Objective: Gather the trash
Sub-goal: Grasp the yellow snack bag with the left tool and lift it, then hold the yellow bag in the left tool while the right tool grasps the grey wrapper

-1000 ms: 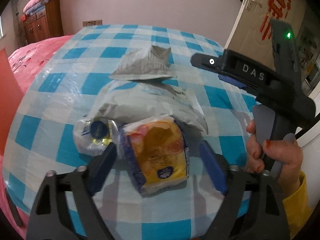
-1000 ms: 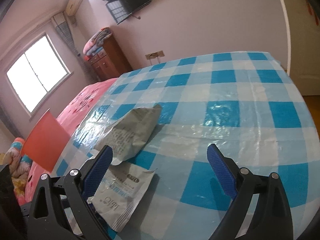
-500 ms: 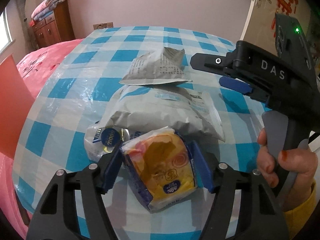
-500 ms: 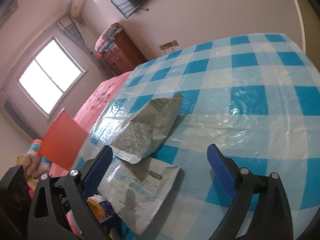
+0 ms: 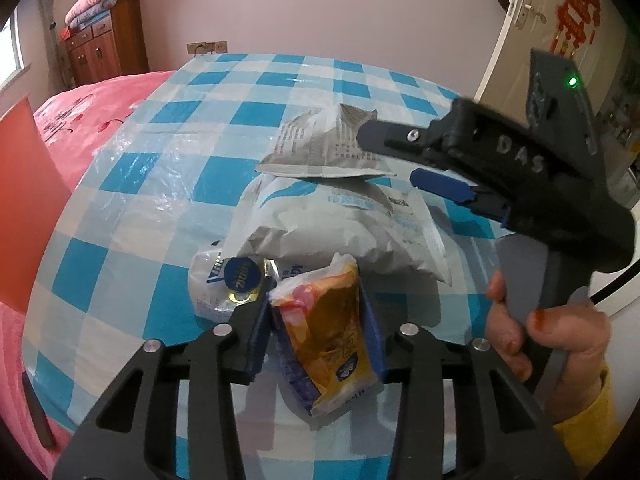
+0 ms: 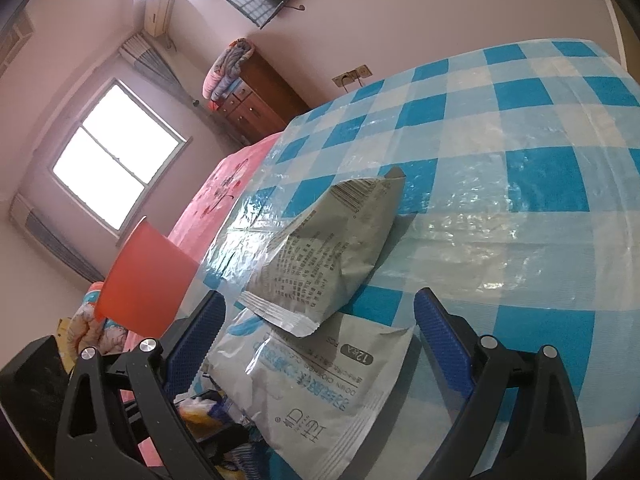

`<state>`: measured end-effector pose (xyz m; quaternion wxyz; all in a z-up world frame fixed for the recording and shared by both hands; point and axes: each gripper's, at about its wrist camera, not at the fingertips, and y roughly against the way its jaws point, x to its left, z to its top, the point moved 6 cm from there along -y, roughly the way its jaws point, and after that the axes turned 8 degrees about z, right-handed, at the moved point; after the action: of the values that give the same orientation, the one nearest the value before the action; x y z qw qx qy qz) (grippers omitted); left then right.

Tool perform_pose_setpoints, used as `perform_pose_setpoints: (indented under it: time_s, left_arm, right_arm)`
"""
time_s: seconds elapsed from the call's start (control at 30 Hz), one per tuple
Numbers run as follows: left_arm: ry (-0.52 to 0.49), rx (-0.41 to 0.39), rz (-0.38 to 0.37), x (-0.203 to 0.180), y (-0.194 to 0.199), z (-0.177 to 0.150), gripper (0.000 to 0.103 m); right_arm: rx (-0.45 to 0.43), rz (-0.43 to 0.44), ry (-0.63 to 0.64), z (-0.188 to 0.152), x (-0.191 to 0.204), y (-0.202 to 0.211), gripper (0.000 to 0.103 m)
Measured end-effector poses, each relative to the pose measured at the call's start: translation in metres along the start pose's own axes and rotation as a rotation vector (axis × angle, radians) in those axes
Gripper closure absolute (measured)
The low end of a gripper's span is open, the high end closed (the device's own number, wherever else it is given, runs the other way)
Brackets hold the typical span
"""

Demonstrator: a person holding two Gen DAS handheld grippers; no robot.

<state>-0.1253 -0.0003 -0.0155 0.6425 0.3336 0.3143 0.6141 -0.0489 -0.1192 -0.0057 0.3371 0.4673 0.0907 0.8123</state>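
1. The left gripper (image 5: 316,316) was seen clamped on a yellow snack wrapper (image 5: 328,332); both blue pads were pressed against its sides, and the wrapper was squeezed narrow between them.
2. The wrapper was held at the near edge of the checked table (image 5: 132,184), with its lower end hanging towards the camera. A small round blue logo was noted low on it; the writing was too small to be read.
3. Just left of the wrapper, a crumpled clear-and-white wrapper (image 5: 218,284) was recorded, touching the left finger. A dark blue round label was seen on it, its letters not made out with certainty.
4. Behind both, a large white pouch (image 5: 340,228) was found lying flat, with pale blue printing. In the right wrist view "12" and inverted English text could be picked out on it (image 6: 320,392).
5. A grey printed packet (image 5: 324,152) was seen resting partly on the pouch's far end; a barcode and dense small characters were noted (image 6: 332,256).
6. The right gripper (image 6: 320,336) was held with jaws wide apart, straddling the overlap of packet and pouch, nothing gripped. "DAS" was read on its body (image 5: 520,156).
7. A hand (image 5: 552,336) was seen around its handle.
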Motion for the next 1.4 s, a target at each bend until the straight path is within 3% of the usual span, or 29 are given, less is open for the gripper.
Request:
perform_pose_setpoints:
  time_s: [0.37,0.53,0.73,0.93,1.4]
  left_arm:
    - [0.071,-0.048,-0.025,0.031,0.016,0.012,0.063]
    - [0.109,-0.084,-0.032,0.049,0.021,0.020,0.063]
    - [0.144,-0.110,-0.029,0.076,0.020,0.026,0.063]
    - [0.142,-0.119,-0.025,0.091,0.016,0.027,0.063]
    - [0.118,-0.139,-0.010,0.115,0.009,0.033,0.063]
  right_arm:
    - [0.013,-0.060,0.022,-0.003,0.003,-0.007,0.009]
    - [0.013,-0.129,0.028,-0.001,0.004,-0.003,0.009]
    - [0.024,-0.150,-0.040,0.001,0.010,-0.003,0.009]
    - [0.045,-0.200,-0.011,0.007,0.025,-0.017,0.009]
    - [0.122,-0.374,-0.009,0.026,0.012,-0.066,0.009]
